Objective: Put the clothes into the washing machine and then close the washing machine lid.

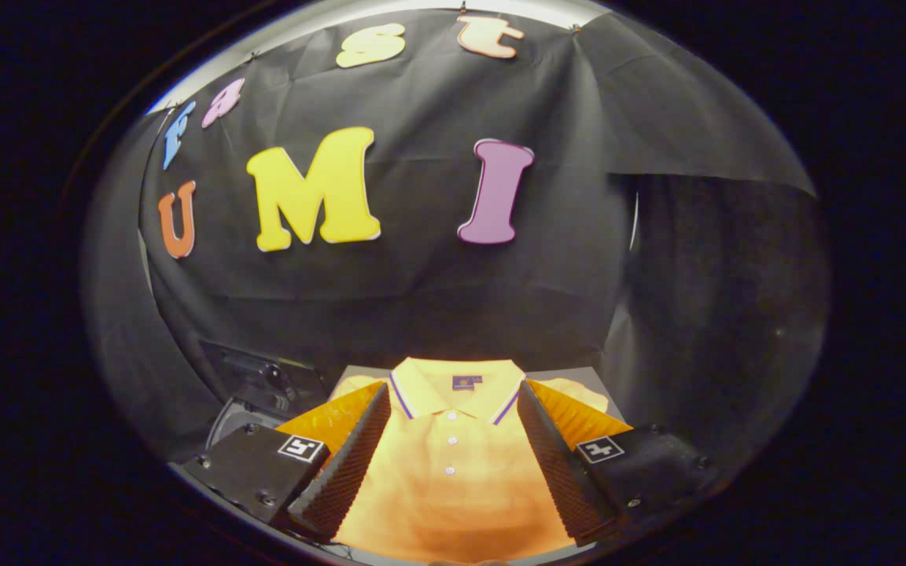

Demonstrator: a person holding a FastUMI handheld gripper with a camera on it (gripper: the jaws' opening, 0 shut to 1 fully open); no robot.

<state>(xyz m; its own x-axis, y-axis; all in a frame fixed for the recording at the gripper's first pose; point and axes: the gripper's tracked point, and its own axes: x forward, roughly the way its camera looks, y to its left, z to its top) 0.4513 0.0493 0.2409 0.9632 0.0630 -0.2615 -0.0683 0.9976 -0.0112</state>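
An orange polo shirt point(453, 464) with a striped collar and white buttons lies flat on a grey surface point(579, 379), collar pointing away from me. My gripper point(453, 401) hovers over it, open, with the shirt's front showing in the wide gap between the two fingers. Neither finger presses on the cloth. To the left, beyond the left finger, a dark rounded machine part point(264, 393) shows; whether its lid is up I cannot tell.
The black cloth wall point(421, 283) hangs close behind the shirt and wraps round to the right side. The grey surface ends just past the shirt's collar.
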